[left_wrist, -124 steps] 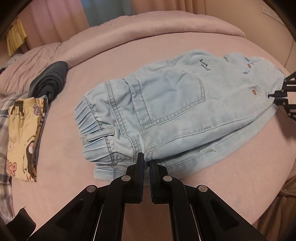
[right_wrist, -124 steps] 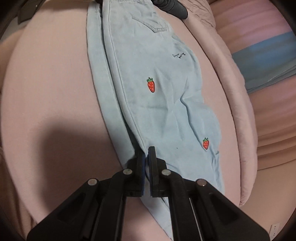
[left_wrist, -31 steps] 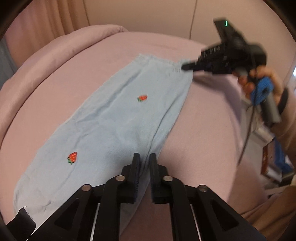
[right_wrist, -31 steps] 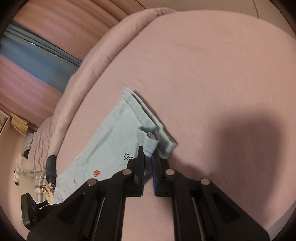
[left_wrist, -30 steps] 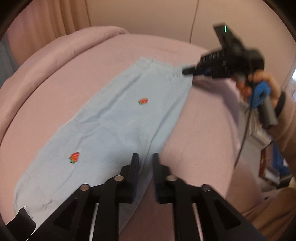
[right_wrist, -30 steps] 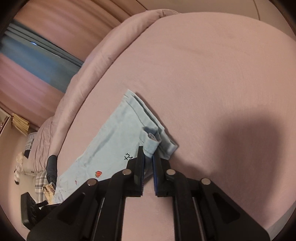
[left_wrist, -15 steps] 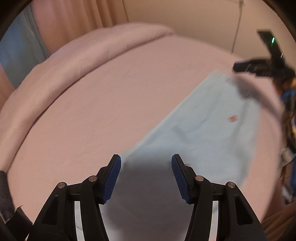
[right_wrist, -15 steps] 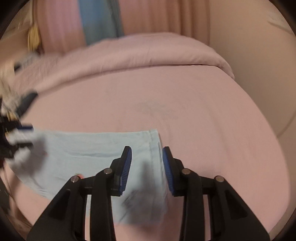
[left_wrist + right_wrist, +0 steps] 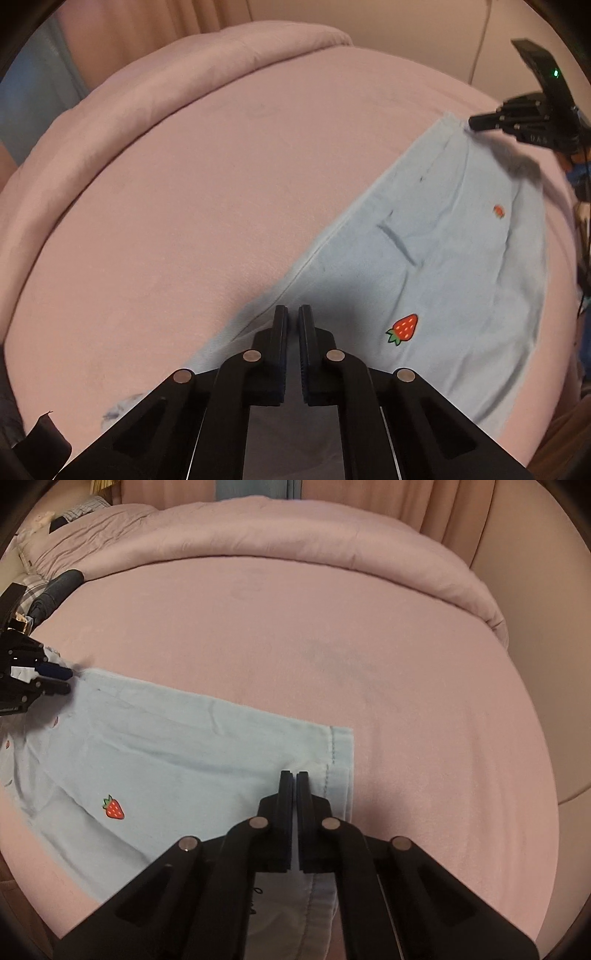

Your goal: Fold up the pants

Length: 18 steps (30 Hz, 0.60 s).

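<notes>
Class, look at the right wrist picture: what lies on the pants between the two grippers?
Between left gripper and right gripper, flat light-blue pants bearing one strawberry patch; nothing else, right wrist view.

Two fisheye wrist cameras look down at close range on light-blue denim pants (image 9: pixel 424 266) (image 9: pixel 177 749) spread on a pink bed. The left view faces along the pants from one end, the right from the opposite hem; both share the strawberry-patched middle.
</notes>
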Each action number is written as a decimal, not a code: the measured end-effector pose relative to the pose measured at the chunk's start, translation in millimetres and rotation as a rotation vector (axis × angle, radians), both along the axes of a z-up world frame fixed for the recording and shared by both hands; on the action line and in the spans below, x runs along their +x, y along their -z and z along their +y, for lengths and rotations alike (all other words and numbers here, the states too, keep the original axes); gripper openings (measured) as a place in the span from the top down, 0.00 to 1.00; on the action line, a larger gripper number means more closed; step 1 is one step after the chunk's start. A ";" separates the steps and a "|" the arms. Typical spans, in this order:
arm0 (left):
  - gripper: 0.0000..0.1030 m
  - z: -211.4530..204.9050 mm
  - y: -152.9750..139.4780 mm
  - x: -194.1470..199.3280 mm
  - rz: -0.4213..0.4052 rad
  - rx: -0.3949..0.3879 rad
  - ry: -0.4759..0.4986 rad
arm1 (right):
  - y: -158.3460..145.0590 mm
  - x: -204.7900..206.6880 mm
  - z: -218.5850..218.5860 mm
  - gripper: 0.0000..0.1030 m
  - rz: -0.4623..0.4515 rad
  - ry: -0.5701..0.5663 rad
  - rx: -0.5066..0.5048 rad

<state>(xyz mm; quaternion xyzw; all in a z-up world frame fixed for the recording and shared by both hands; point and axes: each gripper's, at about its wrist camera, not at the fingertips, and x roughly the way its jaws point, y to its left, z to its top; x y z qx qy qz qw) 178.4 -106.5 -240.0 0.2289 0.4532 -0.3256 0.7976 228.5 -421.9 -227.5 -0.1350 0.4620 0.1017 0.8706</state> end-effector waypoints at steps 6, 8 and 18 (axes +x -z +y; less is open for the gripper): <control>0.96 -1.0 -7.7 -9.0 0.040 -0.036 0.059 | -6.0 6.9 6.6 0.86 0.052 -0.091 -0.010; 0.96 -7.6 -12.5 -10.4 0.041 -0.047 0.088 | -8.0 9.1 10.4 0.63 0.054 -0.127 -0.051; 0.46 -92.2 -6.3 4.2 0.112 -0.011 0.299 | 4.1 53.3 31.0 0.62 0.285 -0.422 -0.202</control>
